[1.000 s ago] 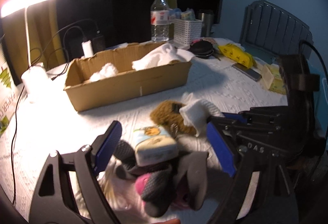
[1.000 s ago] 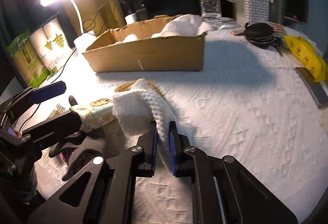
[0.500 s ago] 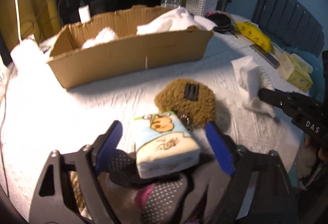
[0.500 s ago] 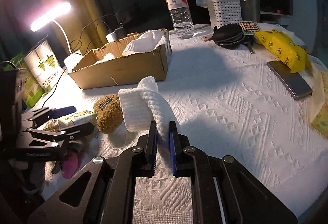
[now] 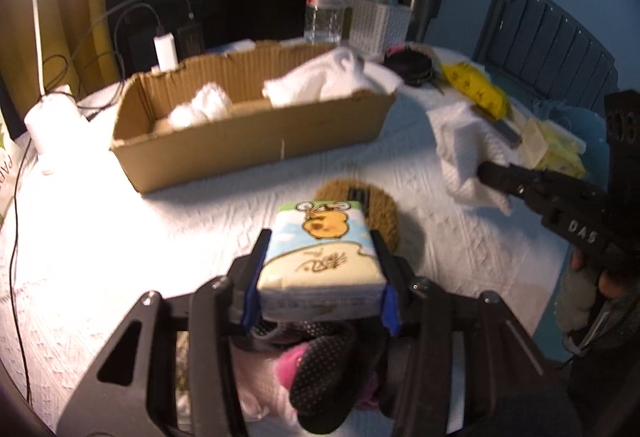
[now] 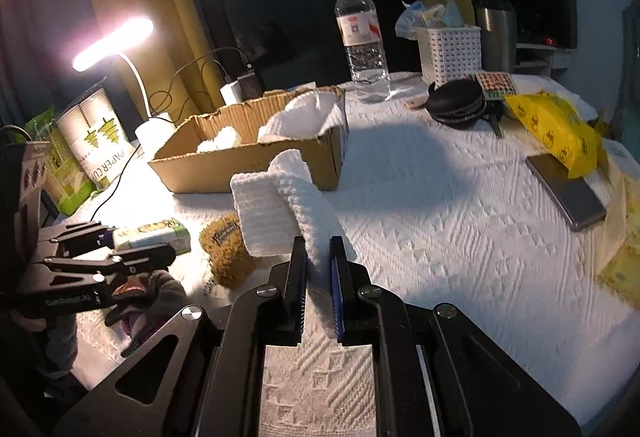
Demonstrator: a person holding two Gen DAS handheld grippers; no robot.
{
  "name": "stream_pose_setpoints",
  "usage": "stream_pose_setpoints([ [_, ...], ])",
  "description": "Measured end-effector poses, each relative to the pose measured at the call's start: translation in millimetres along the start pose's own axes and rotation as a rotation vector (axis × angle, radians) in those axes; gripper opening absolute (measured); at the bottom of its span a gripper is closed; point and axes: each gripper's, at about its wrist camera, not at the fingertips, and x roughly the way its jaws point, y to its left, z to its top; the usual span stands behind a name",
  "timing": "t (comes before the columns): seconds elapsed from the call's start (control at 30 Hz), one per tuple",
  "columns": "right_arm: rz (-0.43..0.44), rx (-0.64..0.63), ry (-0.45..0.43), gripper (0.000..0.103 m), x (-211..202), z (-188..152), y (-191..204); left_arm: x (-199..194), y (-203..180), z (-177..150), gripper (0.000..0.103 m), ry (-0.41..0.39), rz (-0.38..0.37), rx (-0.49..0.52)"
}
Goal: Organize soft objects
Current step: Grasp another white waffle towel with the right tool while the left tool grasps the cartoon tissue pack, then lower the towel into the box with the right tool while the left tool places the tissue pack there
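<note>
A soft pack of tissues, printed with a yellow cartoon animal, is pinched across its width between the two blue-padded fingers of the left gripper, which holds it flat and lifted above a heap of dark dotted and pink soft items near the front edge of the table. To its right, the right gripper is pressed together on the lower fold of a white knitted cloth, so the rest of the cloth stands up and flops forward over the fingers, clear of the table. Between and just beyond the two grippers, a round brown fuzzy pouch with a small dark label lies on the white textured tablecloth, not yet picked up. Farther back, toward the middle of the table, sits a long, low cardboard box with its top open; a white towel fills its right end and a smaller white fluffy bundle sits further left, which suggests the box is where soft things are being gathered. Both held items face the box, so carrying them over its front wall looks like the step in hand. Along the far edge stand a clear water bottle, a white perforated basket, a lit desk lamp and a charger with cables. Near the right edge lie a black zip case, a yellow packet and a dark phone.
</note>
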Motion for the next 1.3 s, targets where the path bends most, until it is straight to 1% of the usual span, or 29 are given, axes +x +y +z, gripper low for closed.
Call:
stream_pose_setpoints([
  [0.23,0.0,-0.022,-0.016,0.012,0,15,7,-21,16,20,0.047,-0.086,0.009,-0.023],
  [0.43,-0.001,-0.039,-0.031,0.012,3,31,12,-30,28,37,0.047,-0.149,0.037,-0.023],
  [0.7,-0.001,-0.066,-0.045,0.012,11,55,18,-30,40,56,0.047,-0.204,0.041,-0.02],
  [0.9,0.001,-0.085,-0.063,0.012,20,76,21,-25,45,74,0.047,-0.264,0.036,-0.015],
  [1.1,0.008,-0.11,-0.073,0.012,35,96,28,-12,52,89,0.047,-0.281,0.035,-0.024],
  [1.3,0.015,-0.123,-0.058,0.012,56,108,30,8,55,96,0.047,-0.261,0.021,-0.028],
])
